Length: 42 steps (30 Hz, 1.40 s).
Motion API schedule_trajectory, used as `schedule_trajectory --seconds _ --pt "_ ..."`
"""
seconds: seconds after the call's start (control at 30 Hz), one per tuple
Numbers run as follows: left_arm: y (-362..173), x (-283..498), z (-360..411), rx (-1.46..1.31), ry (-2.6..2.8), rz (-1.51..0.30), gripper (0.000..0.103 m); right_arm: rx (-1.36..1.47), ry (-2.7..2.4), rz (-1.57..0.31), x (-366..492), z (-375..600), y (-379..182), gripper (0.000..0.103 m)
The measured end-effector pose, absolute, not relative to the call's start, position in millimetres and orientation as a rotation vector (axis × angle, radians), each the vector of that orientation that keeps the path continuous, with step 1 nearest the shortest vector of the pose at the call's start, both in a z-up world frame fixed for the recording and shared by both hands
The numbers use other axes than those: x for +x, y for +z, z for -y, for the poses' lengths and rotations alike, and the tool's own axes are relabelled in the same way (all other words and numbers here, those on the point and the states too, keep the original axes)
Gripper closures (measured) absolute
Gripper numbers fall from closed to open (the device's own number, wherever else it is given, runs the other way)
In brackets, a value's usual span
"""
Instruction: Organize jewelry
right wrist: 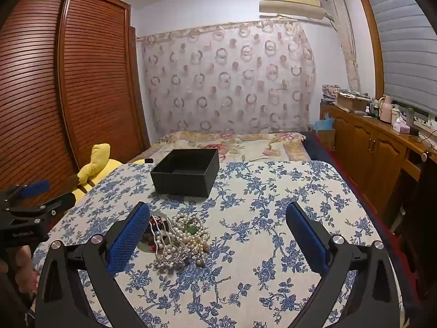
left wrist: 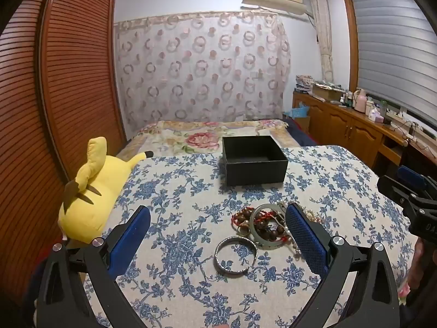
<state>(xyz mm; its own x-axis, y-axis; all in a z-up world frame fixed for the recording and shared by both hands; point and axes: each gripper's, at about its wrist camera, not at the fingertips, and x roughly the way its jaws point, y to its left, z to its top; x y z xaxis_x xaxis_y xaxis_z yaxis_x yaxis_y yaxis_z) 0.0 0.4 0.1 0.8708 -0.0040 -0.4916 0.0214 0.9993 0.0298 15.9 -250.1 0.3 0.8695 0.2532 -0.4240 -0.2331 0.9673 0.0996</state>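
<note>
1. The left gripper [left wrist: 218, 235] hovers low over the table [left wrist: 341, 191], its blue-padded fingers [left wrist: 131, 240] spread wide and holding nothing.
2. Between those fingers lies a silver bangle [left wrist: 235, 255], apart from both pads, with bare floral cloth on its left.
3. Just beyond the bangle sits the jewelry pile [left wrist: 266, 222]: dark wooden beads, red cord, a pale bangle and pearls, tangled together. The pile's right edge runs behind the left gripper's right finger; whether they touch cannot be told.
4. The right gripper [right wrist: 218, 235] also stands wide open and empty. The pearl strands [right wrist: 191, 236] and a silvery piece lie just inside its left finger [right wrist: 128, 239], which hides the pile's left part.
5. A broad stretch of open cloth lies between the pearls and the right gripper's right finger, and on toward the table's right edge.
6. The open black box [right wrist: 181, 184] stands beyond the pile, near the table's far edge, well apart from the jewelry.
7. A yellow plush toy [left wrist: 90, 191] lies against the table's left edge, beside the wardrobe [left wrist: 68, 82].
8. The bed [right wrist: 232, 143] lies beyond the table's far edge.
</note>
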Motion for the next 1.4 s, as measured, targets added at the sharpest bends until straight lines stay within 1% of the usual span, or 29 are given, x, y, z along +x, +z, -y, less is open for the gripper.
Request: schedule_trajectory --seconds 1.37,1.4 --pt "0.3 -0.1 -0.9 0.035 -0.011 -0.503 0.007 0.049 0.258 -0.449 15.9 244.7 0.4 0.002" --pt "7.1 2.3 4.9 0.034 -0.012 -0.503 0.007 0.049 0.258 -0.449 15.7 245.1 0.5 0.002"
